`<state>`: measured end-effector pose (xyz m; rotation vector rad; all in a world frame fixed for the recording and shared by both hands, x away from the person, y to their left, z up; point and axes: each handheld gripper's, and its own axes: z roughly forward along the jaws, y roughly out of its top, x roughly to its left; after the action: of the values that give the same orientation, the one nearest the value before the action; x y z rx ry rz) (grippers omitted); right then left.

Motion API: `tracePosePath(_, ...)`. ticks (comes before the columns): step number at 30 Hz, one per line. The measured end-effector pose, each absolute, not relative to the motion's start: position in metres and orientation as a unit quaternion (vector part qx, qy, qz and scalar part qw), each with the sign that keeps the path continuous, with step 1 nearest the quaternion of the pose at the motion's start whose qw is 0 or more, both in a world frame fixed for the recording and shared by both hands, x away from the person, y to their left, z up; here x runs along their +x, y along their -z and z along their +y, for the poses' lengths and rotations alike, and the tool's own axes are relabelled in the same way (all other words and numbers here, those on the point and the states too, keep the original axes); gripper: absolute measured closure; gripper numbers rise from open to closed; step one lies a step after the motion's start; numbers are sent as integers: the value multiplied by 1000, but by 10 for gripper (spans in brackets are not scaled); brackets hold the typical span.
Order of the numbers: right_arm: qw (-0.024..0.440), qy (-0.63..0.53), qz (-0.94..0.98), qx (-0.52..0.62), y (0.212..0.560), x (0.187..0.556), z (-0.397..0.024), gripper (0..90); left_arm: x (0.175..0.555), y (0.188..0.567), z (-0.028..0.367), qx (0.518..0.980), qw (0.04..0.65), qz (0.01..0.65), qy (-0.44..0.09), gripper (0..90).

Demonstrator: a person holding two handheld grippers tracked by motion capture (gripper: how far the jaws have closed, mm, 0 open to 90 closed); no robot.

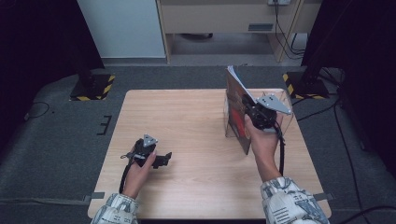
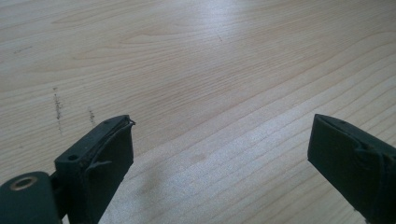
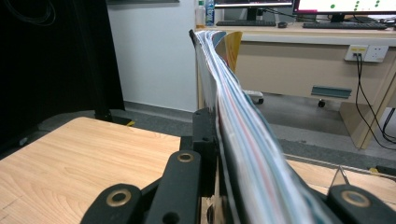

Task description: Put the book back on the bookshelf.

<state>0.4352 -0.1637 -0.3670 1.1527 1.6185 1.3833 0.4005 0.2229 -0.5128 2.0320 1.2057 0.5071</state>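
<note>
Light wooden surface (image 1: 196, 140), seen from above, with both forearms entering from the near edge in patterned sleeves. Left tool (image 1: 161, 160) low over the near-left part of the surface, held in the left hand (image 1: 140, 165), jaws set wide apart with nothing between them; in the left gripper view (image 2: 219, 154) just bare wood grain and a few faint dark marks beneath the gap. Right tool (image 1: 247, 112) raised over the far-right part of the surface, held in the right hand (image 1: 264, 140), clamped on a magazine (image 1: 237, 109) standing on edge, its red cover facing left and its pages fanning at the top. Magazine set within or against a clear plastic holder (image 1: 285, 116); exact relation hard to tell. In the right gripper view, page edges (image 3: 243, 130) running up and away between the closed jaws, bending leftward toward the top.
</note>
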Motion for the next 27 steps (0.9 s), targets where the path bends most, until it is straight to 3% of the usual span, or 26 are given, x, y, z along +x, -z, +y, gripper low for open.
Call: tracePosePath(27, 405, -529, 570, 480, 366, 450, -144, 866, 400, 512, 222, 786, 358, 465, -193, 64)
